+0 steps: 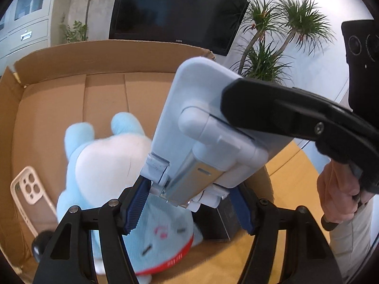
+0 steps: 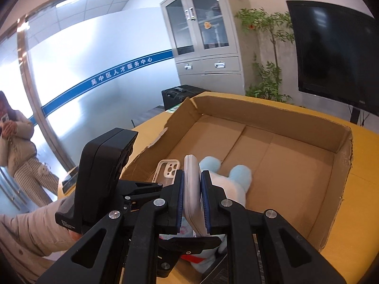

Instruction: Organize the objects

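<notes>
Two toys, plush [image 1: 111, 165] and case [image 1: 30, 184], crowd box [image 1: 59, 99].

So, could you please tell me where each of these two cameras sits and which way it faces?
Left wrist: on the left gripper, looking over the cardboard box toward a dark screen; its open fingers flank the pale folding device, with the right gripper and a hand beside.
Right wrist: on the right gripper, shut on that device, facing a cabinet; a sleeve shows.
Shared: box, blue plush toy, phone case, screen.
</notes>
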Demonstrator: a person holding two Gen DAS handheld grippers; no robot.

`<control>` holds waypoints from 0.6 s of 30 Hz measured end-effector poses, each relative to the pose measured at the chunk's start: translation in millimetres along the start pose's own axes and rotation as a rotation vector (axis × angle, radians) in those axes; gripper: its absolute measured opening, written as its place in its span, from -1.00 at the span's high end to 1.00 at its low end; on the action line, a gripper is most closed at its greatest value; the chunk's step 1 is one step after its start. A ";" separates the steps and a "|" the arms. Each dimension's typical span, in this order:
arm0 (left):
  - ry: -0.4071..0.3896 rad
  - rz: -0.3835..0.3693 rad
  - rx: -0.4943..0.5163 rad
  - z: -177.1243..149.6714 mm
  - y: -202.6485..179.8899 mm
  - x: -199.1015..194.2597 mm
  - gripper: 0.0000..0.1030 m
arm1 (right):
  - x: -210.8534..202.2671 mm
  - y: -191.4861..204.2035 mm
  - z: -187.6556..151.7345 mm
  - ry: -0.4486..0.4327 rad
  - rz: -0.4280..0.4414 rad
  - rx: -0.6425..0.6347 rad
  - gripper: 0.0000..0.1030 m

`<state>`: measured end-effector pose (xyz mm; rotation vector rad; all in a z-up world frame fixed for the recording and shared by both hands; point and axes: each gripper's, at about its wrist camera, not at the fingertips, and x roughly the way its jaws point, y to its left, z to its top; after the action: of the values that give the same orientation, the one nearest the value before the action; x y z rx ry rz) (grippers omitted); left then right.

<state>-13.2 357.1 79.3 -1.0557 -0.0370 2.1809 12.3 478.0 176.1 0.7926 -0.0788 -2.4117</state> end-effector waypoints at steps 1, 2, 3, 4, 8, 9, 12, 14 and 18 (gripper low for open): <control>0.008 0.004 0.000 3.4 0.5 4.9 -0.25 | 1.4 -8.3 1.3 -0.003 0.000 0.018 0.77; 0.017 0.007 -0.001 5.6 1.0 8.5 -0.25 | 3.7 -15.8 1.6 -0.001 0.000 0.031 0.77; 0.032 0.012 -0.005 8.1 1.6 13.7 -0.25 | 6.1 -23.0 1.6 0.002 -0.004 0.045 0.77; 0.041 0.019 -0.008 9.5 2.1 17.7 -0.25 | 8.9 -32.6 1.6 0.005 -0.003 0.066 0.77; 0.049 0.044 -0.004 11.0 -0.5 24.6 -0.25 | 12.2 -57.0 0.5 -0.004 0.006 0.123 0.77; 0.053 0.049 0.001 11.1 -1.9 25.9 -0.25 | 12.4 -60.6 0.0 -0.002 0.001 0.127 0.77; 0.058 0.061 0.005 11.9 -4.8 29.7 -0.28 | 14.7 -68.6 1.4 0.014 -0.040 0.126 0.76; 0.060 0.073 0.001 13.7 -7.1 32.1 -0.31 | 14.9 -69.7 0.9 0.024 -0.093 0.109 0.75; 0.053 0.099 -0.005 16.1 -13.5 34.8 -0.41 | 17.0 -76.5 0.7 0.053 -0.215 0.088 0.70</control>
<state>-31.2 392.4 70.6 -1.1389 0.0345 2.2408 -38.9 531.4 150.2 0.9469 -0.0827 -2.6016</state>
